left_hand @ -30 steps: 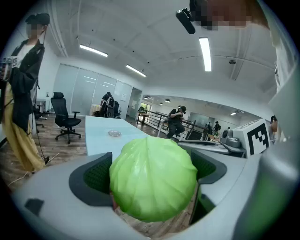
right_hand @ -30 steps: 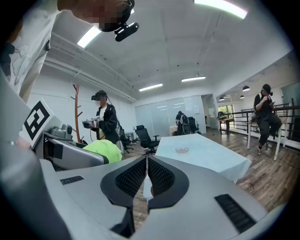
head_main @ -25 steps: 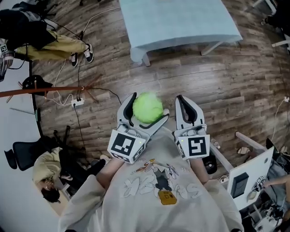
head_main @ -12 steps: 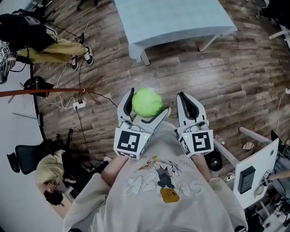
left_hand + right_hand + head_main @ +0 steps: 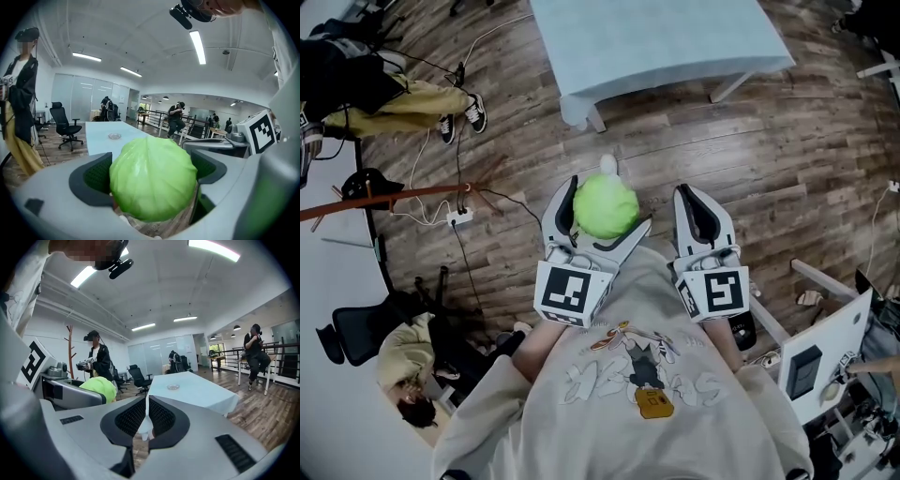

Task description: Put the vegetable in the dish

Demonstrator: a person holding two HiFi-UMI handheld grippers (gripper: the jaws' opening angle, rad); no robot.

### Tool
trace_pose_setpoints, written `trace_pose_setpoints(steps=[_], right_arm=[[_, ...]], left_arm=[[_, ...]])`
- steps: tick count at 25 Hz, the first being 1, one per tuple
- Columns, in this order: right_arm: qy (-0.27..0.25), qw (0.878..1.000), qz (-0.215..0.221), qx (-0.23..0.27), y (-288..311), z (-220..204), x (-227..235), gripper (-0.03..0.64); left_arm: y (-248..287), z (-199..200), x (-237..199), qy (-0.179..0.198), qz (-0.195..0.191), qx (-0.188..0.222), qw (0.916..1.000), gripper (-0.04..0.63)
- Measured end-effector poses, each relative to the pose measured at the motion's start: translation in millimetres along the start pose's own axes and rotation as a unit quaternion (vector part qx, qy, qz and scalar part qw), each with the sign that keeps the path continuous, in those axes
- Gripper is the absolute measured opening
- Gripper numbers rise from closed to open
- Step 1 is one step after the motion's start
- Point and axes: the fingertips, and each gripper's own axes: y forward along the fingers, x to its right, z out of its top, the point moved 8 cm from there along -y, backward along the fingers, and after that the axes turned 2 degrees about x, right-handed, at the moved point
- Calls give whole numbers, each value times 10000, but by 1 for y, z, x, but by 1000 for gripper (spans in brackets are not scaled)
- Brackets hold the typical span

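Note:
A round green cabbage [image 5: 606,208] is held off the floor, with my left gripper [image 5: 609,204] shut on it. In the left gripper view the cabbage [image 5: 153,183] fills the gap between the two dark pads. My right gripper [image 5: 687,194] is beside it at chest height, shut and empty; its pads [image 5: 131,418] meet in the right gripper view, where the cabbage [image 5: 99,388] shows at the left. Ahead stands a table with a pale blue cloth [image 5: 656,42]. A small clear dish [image 5: 173,387] lies on that table [image 5: 197,392], also seen as the dish [image 5: 114,136] in the left gripper view.
Wooden floor lies between me and the table. A seated person in yellow trousers [image 5: 394,94] and a wooden coat stand [image 5: 394,192] with cables are at the left. An office chair [image 5: 352,328] and another person [image 5: 403,361] are lower left. A white desk [image 5: 825,342] is lower right.
Both grippers have shifted slightly forward toward the table, with the cabbage still in the left one. The table sits a bit closer in the head view.

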Motion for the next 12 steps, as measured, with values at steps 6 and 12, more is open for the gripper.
trace_pose_setpoints(steps=[6, 12], right_arm=[[19, 9999, -105, -38, 66, 18, 26, 34], [97, 9996, -281, 13, 148, 50, 42, 34]], left_arm=[[58, 21, -41, 101, -287, -6, 9995, 532], [117, 53, -104, -43, -446, 9, 9990, 532]])
